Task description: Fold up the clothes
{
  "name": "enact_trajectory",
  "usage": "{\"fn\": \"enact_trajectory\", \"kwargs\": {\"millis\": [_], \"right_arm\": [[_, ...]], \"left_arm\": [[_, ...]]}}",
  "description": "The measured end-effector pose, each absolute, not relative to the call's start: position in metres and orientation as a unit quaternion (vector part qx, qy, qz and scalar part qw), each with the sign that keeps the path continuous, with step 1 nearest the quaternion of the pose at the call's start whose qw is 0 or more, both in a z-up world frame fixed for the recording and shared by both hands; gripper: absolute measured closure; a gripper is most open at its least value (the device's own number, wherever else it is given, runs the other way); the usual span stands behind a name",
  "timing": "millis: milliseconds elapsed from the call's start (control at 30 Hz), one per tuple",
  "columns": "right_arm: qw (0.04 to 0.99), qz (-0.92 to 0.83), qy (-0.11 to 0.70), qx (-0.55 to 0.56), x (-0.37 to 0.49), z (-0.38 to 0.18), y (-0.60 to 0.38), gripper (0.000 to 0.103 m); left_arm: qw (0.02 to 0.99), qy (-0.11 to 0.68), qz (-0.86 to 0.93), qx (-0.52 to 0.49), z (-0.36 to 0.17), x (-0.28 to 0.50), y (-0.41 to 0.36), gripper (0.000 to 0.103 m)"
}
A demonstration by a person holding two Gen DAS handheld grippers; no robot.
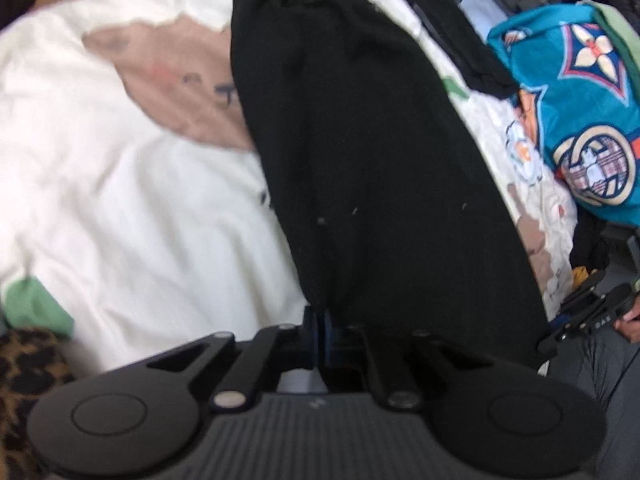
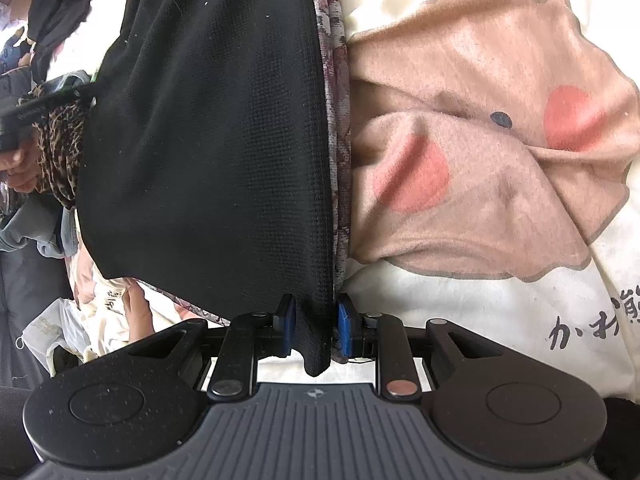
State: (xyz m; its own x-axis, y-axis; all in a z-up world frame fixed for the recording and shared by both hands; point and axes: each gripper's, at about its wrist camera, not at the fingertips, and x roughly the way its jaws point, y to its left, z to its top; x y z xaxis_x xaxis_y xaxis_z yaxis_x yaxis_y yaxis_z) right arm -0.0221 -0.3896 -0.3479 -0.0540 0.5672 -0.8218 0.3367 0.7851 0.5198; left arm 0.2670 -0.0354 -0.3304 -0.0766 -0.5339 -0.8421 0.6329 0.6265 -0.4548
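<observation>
**Both tools hold the black garment**

The black garment (image 1: 360,152) lies stretched along the bed's white blanket (image 1: 120,200). The left tool (image 1: 320,320) is clamped on its near corner; the right tool (image 2: 316,320) pinches another corner.

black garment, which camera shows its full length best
The left wrist view: the black garment runs from the left gripper out to its gathered far end on the white blanket. The right wrist view shows only the near part close up, its weave sharp, pinched in the right gripper, its top cut off.
</observation>
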Motion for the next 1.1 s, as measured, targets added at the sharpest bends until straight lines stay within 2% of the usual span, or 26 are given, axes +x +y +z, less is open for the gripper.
{"fn": "enact_trajectory", "kwargs": {"millis": [267,367,500,767,933,1100], "right_arm": [[0.603,0.093,0.728,0.313,-0.019,-0.351,-0.387,0.079],[0.598,0.094,0.726,0.326,-0.019,-0.353,-0.388,0.068],[0.592,0.092,0.726,0.338,-0.018,-0.357,-0.388,0.067],[0.584,0.078,0.725,0.358,-0.018,-0.361,-0.391,0.067],[0.587,0.069,0.719,0.365,-0.020,-0.360,-0.394,0.067],[0.584,0.073,0.722,0.364,-0.021,-0.359,-0.393,0.067]], "left_arm": [[0.719,0.563,-0.405,0.051,-0.327,0.270,-0.030,0.099],[0.718,0.573,-0.391,0.053,-0.329,0.264,-0.027,0.084],[0.701,0.599,-0.385,0.045,-0.335,0.258,-0.013,0.072],[0.688,0.630,-0.361,0.011,-0.336,0.236,0.015,0.071],[0.675,0.648,-0.352,-0.019,-0.334,0.227,0.032,0.063],[0.662,0.667,-0.339,-0.048,-0.337,0.216,0.045,0.061]]}}
